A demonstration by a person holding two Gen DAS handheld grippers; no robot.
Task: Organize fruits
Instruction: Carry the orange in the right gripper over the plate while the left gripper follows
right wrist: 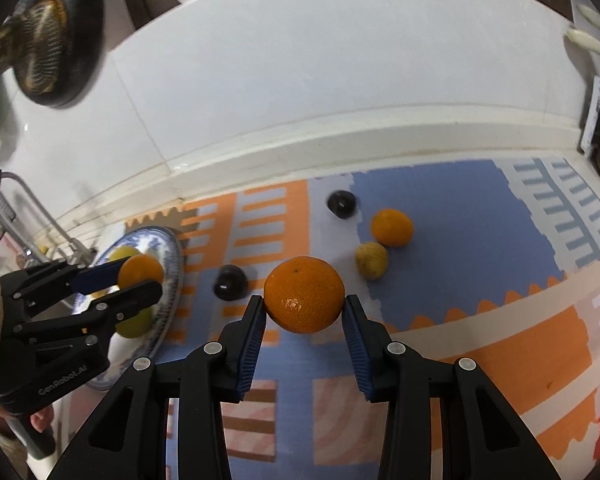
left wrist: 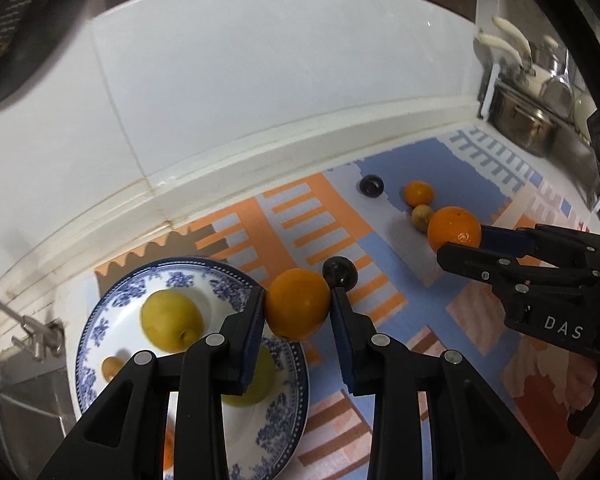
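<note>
My left gripper (left wrist: 298,296) is shut on an orange (left wrist: 298,304) and holds it over the right rim of a blue-and-white plate (left wrist: 112,300). The plate holds a yellow apple (left wrist: 172,326), a second yellow fruit (left wrist: 260,384) and a small brownish fruit (left wrist: 112,366). My right gripper (right wrist: 304,304) is shut on another orange (right wrist: 304,294) above the patterned mat (right wrist: 460,340). On the mat lie a small orange (right wrist: 392,227), a yellow-green fruit (right wrist: 372,260) and two dark plums (right wrist: 230,282) (right wrist: 341,203).
A white tiled wall (left wrist: 260,80) runs along the back of the counter. Metal pots (left wrist: 528,124) stand at the far right. A sink faucet (right wrist: 44,220) is at the left beyond the plate. A dark pan (right wrist: 52,36) hangs at upper left.
</note>
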